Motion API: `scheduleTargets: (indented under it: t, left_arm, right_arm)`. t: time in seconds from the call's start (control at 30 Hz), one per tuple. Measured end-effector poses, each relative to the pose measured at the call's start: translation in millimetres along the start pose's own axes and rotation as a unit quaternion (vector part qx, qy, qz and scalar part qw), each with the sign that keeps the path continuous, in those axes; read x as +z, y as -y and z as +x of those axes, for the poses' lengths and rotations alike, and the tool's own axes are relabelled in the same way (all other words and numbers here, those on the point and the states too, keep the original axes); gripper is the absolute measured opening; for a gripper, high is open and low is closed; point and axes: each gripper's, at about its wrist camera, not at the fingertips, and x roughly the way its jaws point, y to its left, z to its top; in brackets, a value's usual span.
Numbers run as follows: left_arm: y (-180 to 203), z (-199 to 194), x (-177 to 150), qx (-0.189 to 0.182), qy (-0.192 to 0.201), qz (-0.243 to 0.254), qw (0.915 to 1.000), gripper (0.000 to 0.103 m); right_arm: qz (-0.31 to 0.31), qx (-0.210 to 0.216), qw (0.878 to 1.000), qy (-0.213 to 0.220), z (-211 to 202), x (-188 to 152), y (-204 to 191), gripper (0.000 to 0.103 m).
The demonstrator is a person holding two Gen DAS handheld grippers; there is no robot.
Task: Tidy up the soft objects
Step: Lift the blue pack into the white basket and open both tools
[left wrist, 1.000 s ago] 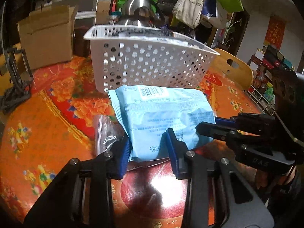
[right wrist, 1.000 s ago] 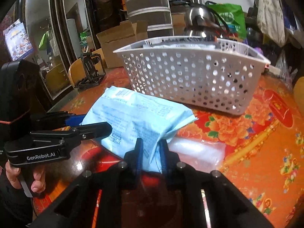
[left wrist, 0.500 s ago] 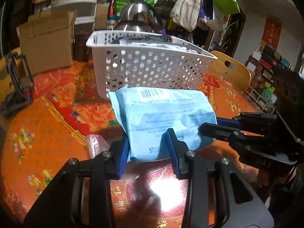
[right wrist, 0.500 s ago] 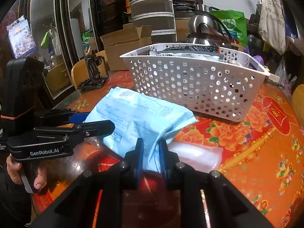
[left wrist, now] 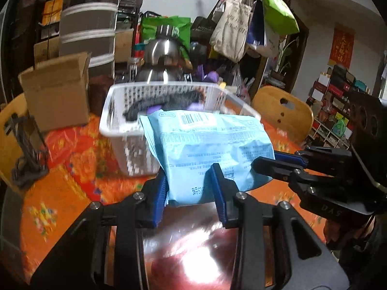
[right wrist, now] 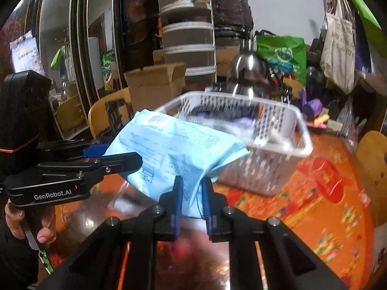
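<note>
A soft light-blue plastic pack (left wrist: 208, 145) with a barcode is held in the air by both grippers. My left gripper (left wrist: 189, 186) is shut on its near edge. My right gripper (right wrist: 191, 191) is shut on its other edge and shows at the right of the left wrist view (left wrist: 278, 162). The pack (right wrist: 174, 149) hangs in front of and partly above a white perforated basket (left wrist: 116, 125), which shows in the right wrist view (right wrist: 285, 149) too. Dark and purple soft items lie inside the basket.
The table has an orange flowered cloth (left wrist: 72, 169). A cardboard box (left wrist: 55, 91) and a steel kettle (left wrist: 164, 58) stand behind the basket. Wooden chairs (left wrist: 283, 111) stand around. A clear plastic bag (right wrist: 125, 200) lies on the table under the pack.
Both grippers have lifted the blue pack off the table and raised it toward the basket's rim. The basket now sits lower in both views.
</note>
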Motion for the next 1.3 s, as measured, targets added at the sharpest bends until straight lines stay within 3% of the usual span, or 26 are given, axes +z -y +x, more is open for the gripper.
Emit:
scheduleTargets:
  t: [0.27,0.43,0.83,1.2,1.27,1.3]
  left_arm:
    - [7.1,18.1,84.7,0.001,-0.002,0.006,1.0,0.03]
    - [6.3,51.8,120.9,0.013,-0.021,0.005,0.9997,0.03]
    - [-10.1,121.7,157.4,0.035,-0.051,-0.009,0.9981,0.03]
    - [-28.8,152.6,147.9,0.044,-0.053,-0.015,0.9975,0.03]
    - [-34.4,152.9,146.5,0.061,-0.043,-0.025,0.9969,0.039]
    - [-38.5,152.3,145.5,0.074,-0.04,-0.031,0.996,0.064]
  right_arm:
    - [0.0,-0.021,1.0,0.007,-0.7,70.9,33.8,0.014]
    - [0.01,-0.034,0.999,-0.004,20.4,92.8,56.9,0.014]
    - [0.02,-0.051,0.998,-0.032,79.3,122.6,96.6,0.014]
    - [0.025,-0.055,0.997,-0.045,109.8,117.6,105.0,0.014]
    - [0.03,-0.072,0.996,-0.037,110.2,117.2,108.2,0.015]
    - [0.035,-0.079,0.996,-0.032,108.5,116.9,110.3,0.018]
